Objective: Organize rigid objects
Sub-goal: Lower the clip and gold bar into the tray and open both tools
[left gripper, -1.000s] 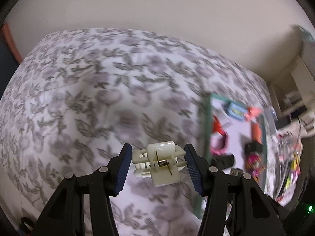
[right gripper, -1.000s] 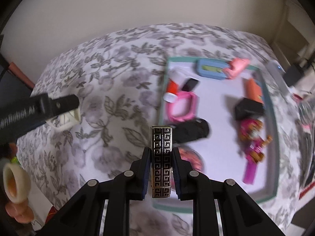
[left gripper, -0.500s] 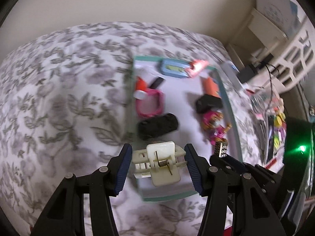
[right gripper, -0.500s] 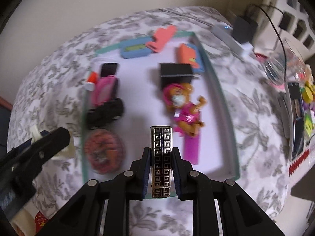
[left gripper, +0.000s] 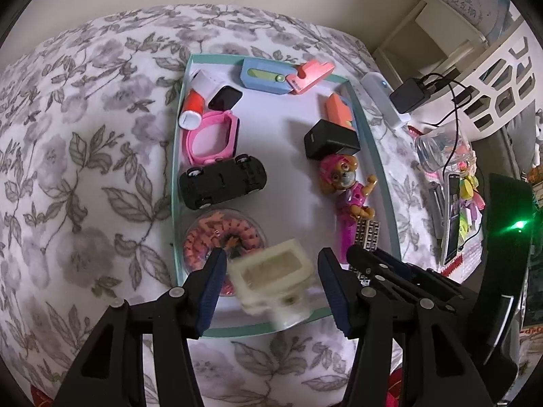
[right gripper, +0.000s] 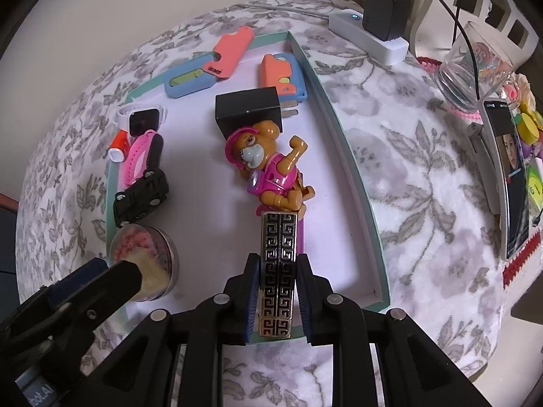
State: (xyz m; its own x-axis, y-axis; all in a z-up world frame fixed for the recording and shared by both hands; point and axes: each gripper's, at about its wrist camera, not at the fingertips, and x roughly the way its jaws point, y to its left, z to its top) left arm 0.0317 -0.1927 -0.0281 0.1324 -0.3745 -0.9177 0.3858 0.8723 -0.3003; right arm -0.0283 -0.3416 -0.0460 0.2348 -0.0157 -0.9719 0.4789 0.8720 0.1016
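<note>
A cream spring clip (left gripper: 271, 278), blurred and tipped over, sits between the fingers of my left gripper (left gripper: 271, 261) above the near end of the teal-rimmed tray (left gripper: 174, 176). The jaws are opening, with a gap showing on each side of the clip. My right gripper (right gripper: 278, 264) is shut on a black bar with a silver key pattern (right gripper: 278, 247), held just in front of the toy pup (right gripper: 268, 169) over the tray's near right part. The right wrist view shows the clip (right gripper: 152, 271) at the left finger's tip, over a round clear box (right gripper: 166, 244).
In the tray lie a black toy car (left gripper: 222, 181), a pink watch (left gripper: 212, 139), a black cube (left gripper: 331, 139) and blue and coral cases (left gripper: 271, 76). Right of the tray on the floral cloth are a power strip (left gripper: 383, 100), a glass jar (left gripper: 437, 149) and a phone (left gripper: 453, 217).
Both grippers swung from the bare floral cloth to over the tray. The left jaws have widened and the clip has tipped loose between them. The right grip on the bar is unchanged.
</note>
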